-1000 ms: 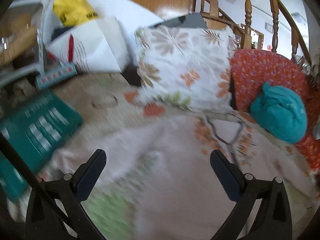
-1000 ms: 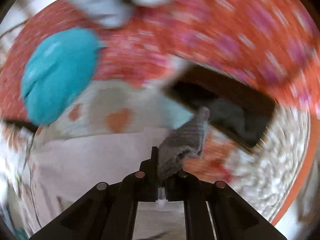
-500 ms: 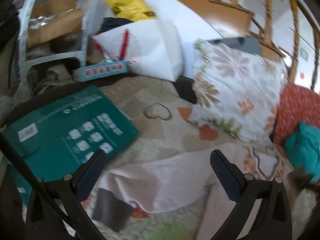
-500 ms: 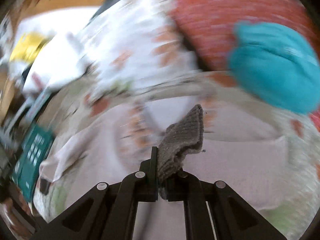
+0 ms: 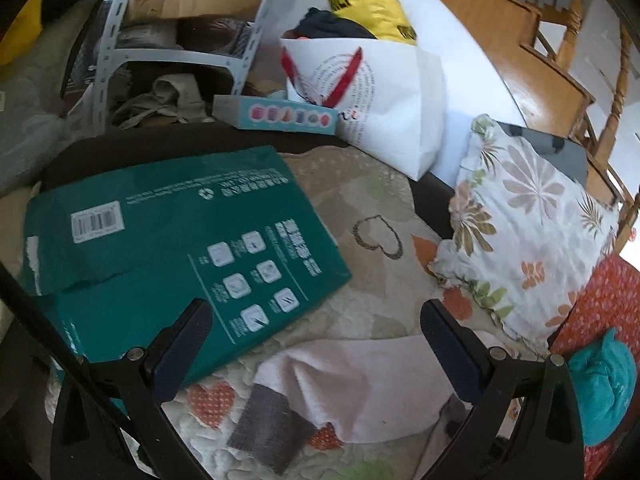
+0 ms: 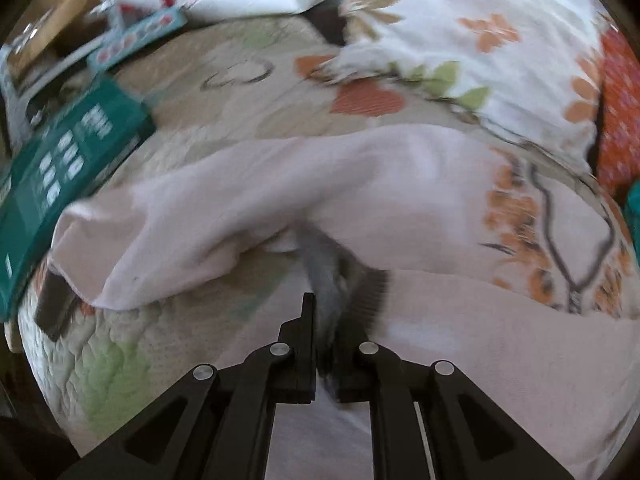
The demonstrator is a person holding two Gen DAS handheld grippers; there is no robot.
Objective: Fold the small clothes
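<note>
A pale pink garment with grey knit cuffs lies on a quilted bed cover. One grey cuff lies flat below my left gripper, which is open and empty above the garment's left end. In the right wrist view the pink garment spreads across the bed with a fold in it. My right gripper is shut on a grey cuff of the garment, low over the fabric. The picture there is blurred.
A green flat carton lies on the bed at the left. A floral pillow, a white paper bag, a teal cloth on a red cushion and a metal shelf surround the bed.
My left gripper has swung left and back, now facing the green carton and shelf. My right gripper, still holding the grey cuff, has swung left and dropped down onto the pink garment.
</note>
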